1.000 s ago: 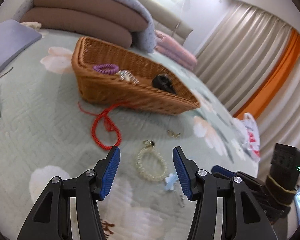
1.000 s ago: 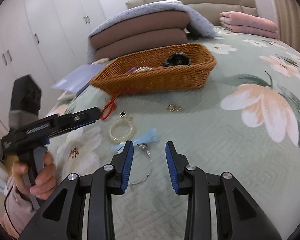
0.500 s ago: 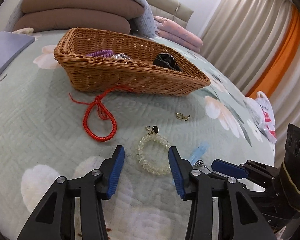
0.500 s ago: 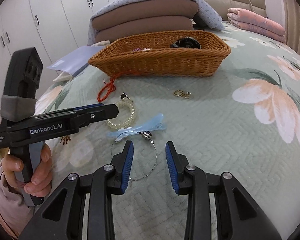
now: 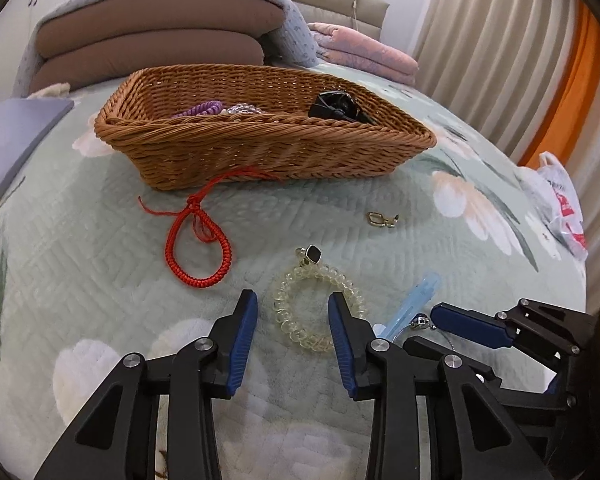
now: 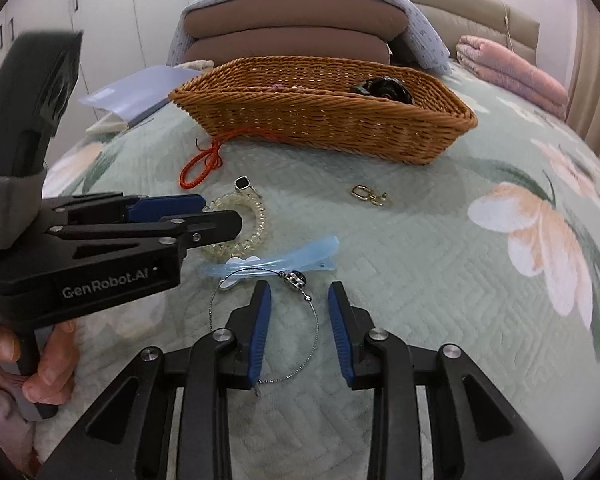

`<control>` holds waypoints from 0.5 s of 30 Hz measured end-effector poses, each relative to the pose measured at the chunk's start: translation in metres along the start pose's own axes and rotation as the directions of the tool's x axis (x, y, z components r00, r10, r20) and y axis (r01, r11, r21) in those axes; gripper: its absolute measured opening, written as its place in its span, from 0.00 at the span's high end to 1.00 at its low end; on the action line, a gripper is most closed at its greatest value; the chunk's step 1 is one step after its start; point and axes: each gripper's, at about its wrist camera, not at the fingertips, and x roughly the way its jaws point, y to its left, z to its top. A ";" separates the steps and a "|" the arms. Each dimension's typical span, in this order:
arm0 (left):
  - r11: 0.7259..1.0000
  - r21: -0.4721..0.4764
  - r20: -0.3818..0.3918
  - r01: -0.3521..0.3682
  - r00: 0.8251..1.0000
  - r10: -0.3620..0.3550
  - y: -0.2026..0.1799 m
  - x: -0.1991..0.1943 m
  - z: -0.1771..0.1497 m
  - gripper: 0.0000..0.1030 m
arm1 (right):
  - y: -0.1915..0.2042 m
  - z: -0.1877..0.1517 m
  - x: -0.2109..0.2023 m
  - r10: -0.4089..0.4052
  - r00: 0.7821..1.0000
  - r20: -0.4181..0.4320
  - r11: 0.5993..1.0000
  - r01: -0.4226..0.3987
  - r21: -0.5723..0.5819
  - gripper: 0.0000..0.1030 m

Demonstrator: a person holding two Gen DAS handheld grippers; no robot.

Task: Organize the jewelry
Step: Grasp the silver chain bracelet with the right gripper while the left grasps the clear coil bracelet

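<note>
Closing over loose jewelry on the bed, your left gripper [image 5: 292, 308] straddles the clear coil bracelet [image 5: 318, 306] at lower centre, its pads not yet touching. Your right gripper [image 6: 298, 304], also narrowing and empty, frames a thin wire bangle [image 6: 314, 320]. Both aim toward the wicker basket [image 5: 260, 156] above, presumably the destination.

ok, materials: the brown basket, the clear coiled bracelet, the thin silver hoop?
Brown basket: woven wicker or rattan-look strands, slight sheen, possibly plastic. Clear coiled bracelet: translucent yellowish plastic, glossy spiral coils. Thin silver hoop: looks like twisted metal wire, shiny, with a small dark bead.
</note>
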 end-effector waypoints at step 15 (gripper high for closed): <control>0.998 -0.047 0.052 0.034 0.998 -0.032 0.009 -0.010 -0.002 0.91 | -0.006 -0.005 -0.014 0.106 0.993 0.059 0.994 -0.107 0.019 0.91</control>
